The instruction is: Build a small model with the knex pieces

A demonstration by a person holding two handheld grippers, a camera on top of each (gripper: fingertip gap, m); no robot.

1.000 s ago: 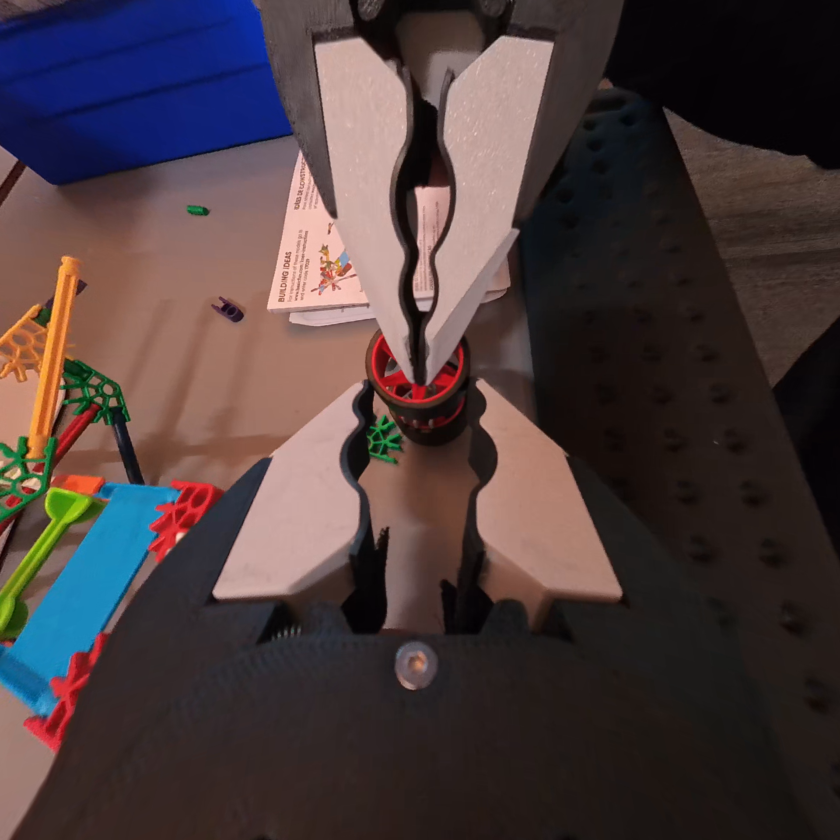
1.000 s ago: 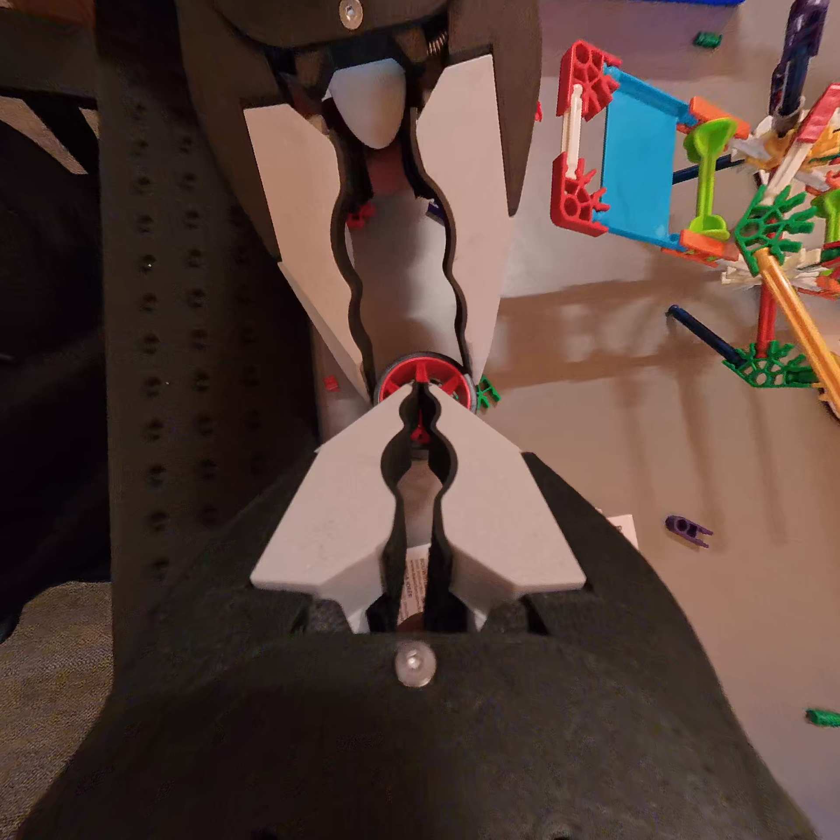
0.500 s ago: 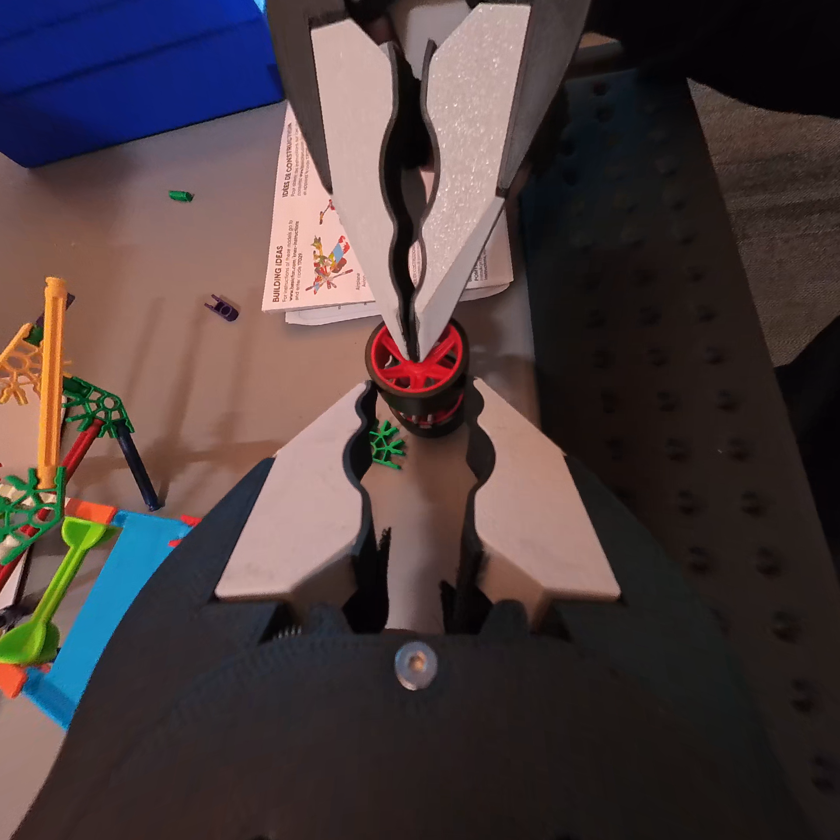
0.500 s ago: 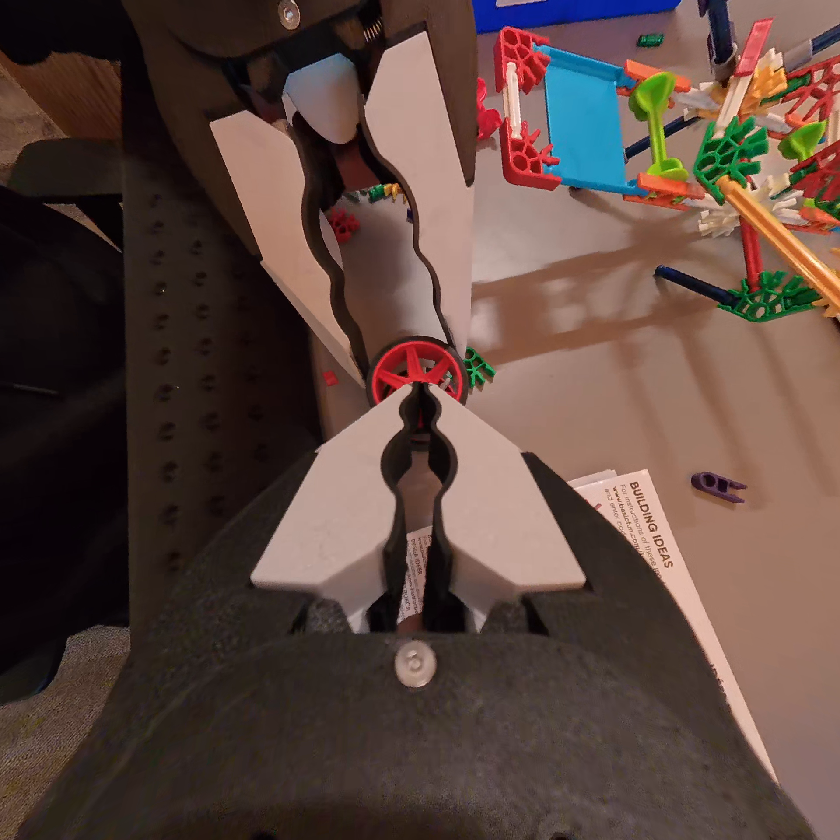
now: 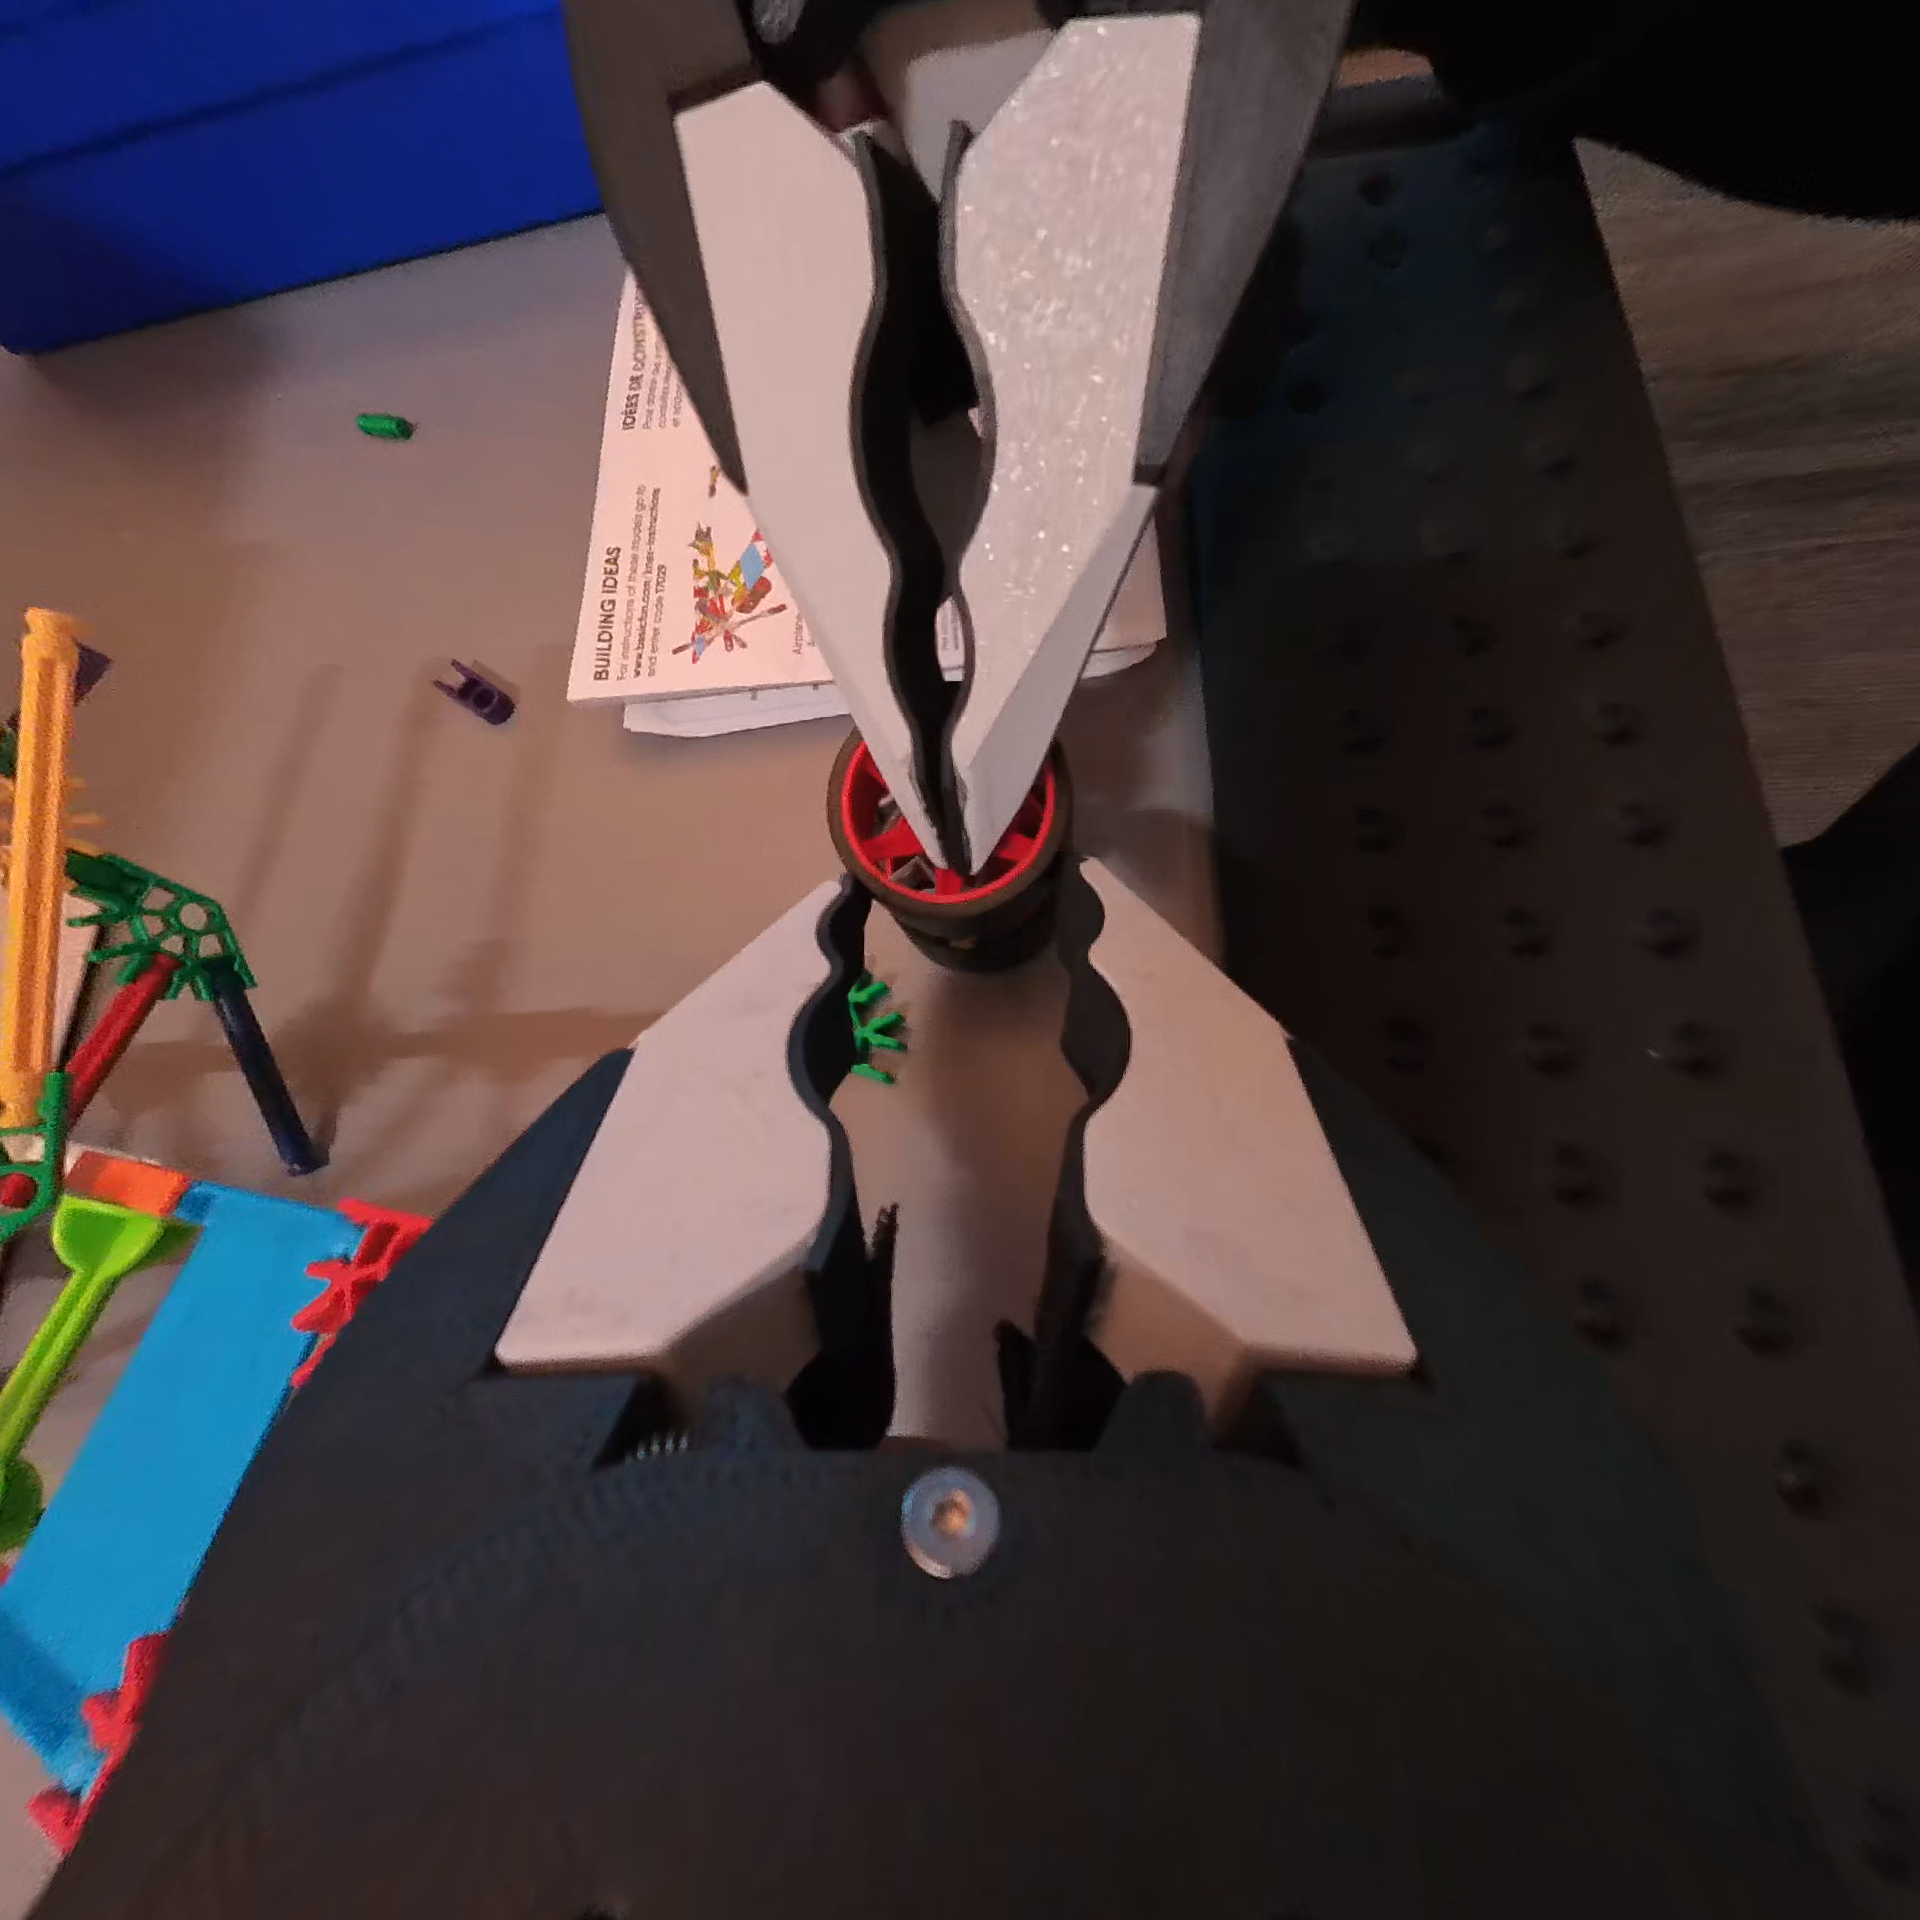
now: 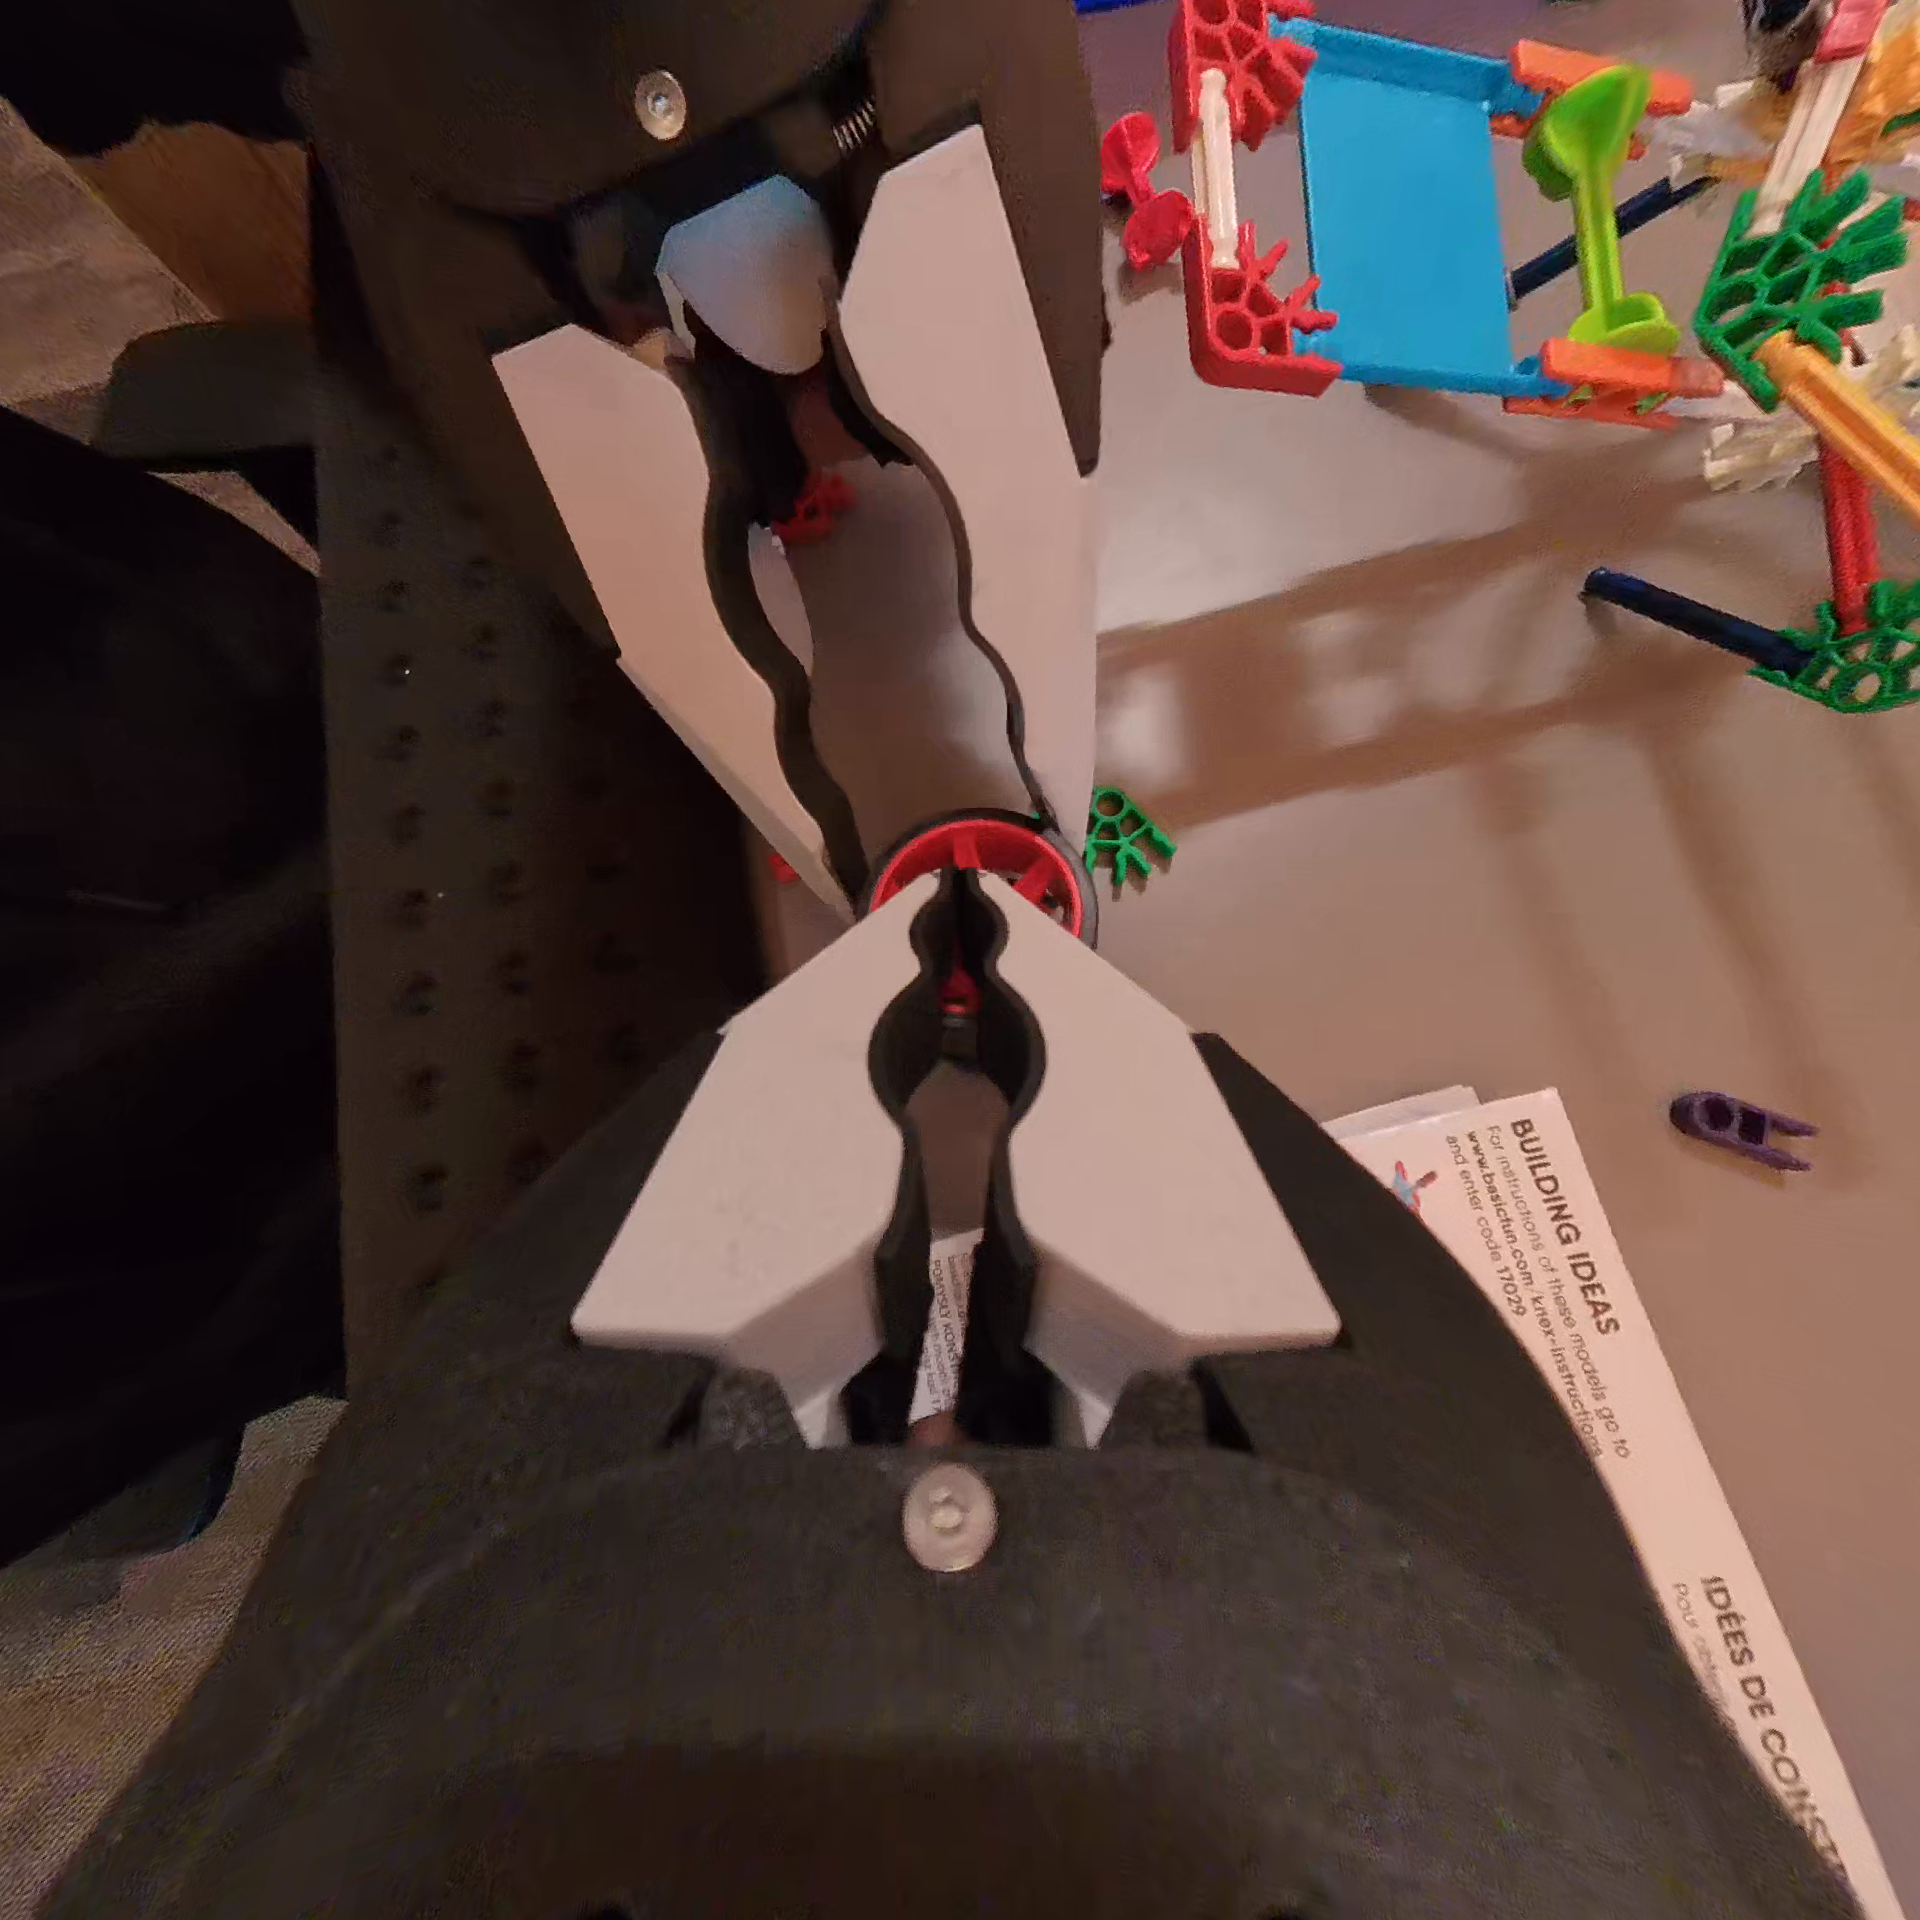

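Observation:
A wheel with a red spoked hub (image 5: 868, 821) and black tyre stands on the tan table, apparently on top of a second tyre. My left gripper (image 5: 966, 888) has its jaws wide, with a fingertip touching the tyre on each side. My right gripper (image 5: 945, 847) comes from the far side, shut, with its tips down in the red hub. In the right wrist view my right gripper (image 6: 961, 888) pinches a red part of the hub (image 6: 1023, 868), and the left gripper (image 6: 951, 852) flanks the wheel from above.
A green connector (image 5: 878, 1023) lies just left of the wheel. A white booklet (image 5: 707, 582) lies behind it, with a purple clip (image 5: 478, 696) nearby. A colourful rod-and-panel model (image 5: 125, 1351) stands at the left, a blue bin (image 5: 260, 135) at the back. A black perforated surface (image 5: 1507, 727) borders the right. My two grippers' fingertips are within a few centimetres of each other. The green connector (image 5: 878, 1023) sits 4 centimetres or so from the ends of my left fingers.
My right gripper has pulled back and tilted while its tips stay in the red hub, so more of the booklet shows. My left gripper and the wheel have barely moved.

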